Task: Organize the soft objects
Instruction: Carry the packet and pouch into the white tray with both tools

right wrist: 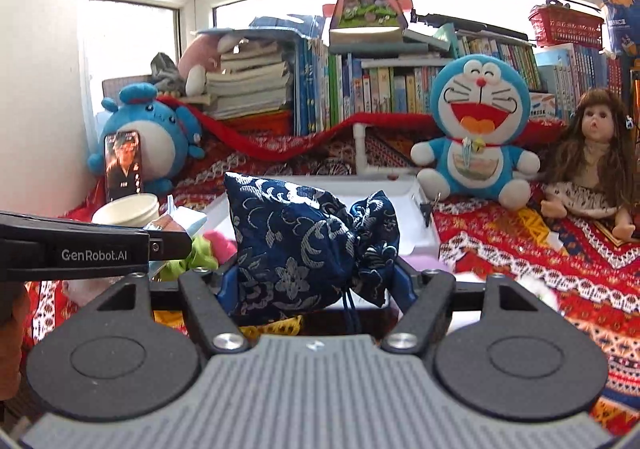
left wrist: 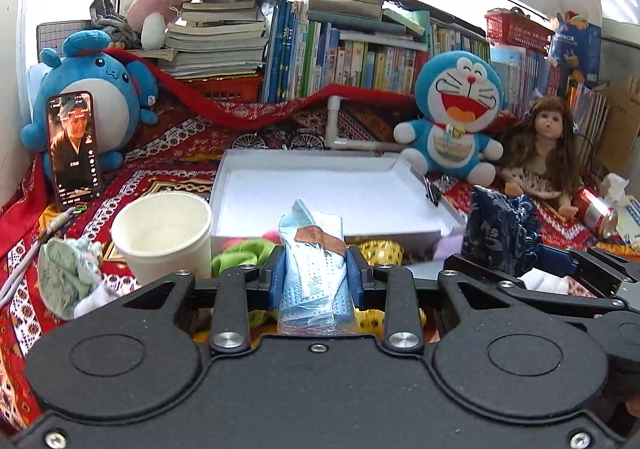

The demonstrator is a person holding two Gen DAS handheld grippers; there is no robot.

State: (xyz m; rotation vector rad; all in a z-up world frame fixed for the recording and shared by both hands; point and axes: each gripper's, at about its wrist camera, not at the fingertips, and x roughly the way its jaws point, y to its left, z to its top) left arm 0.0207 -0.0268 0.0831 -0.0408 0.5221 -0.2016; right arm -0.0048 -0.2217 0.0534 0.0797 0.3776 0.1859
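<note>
Two grippers were up off the surface at once, each with a catch. The left gripper had its jaws pinched tight on a pale blue plastic packet that stood upright between them. The right gripper had its jaws clamped on a navy brocade pouch, drawstring dangling below. Straight ahead of both sets of jaws lay the white tray. A paper cup stood just left of the left jaws, green cloth beside it.
</note>
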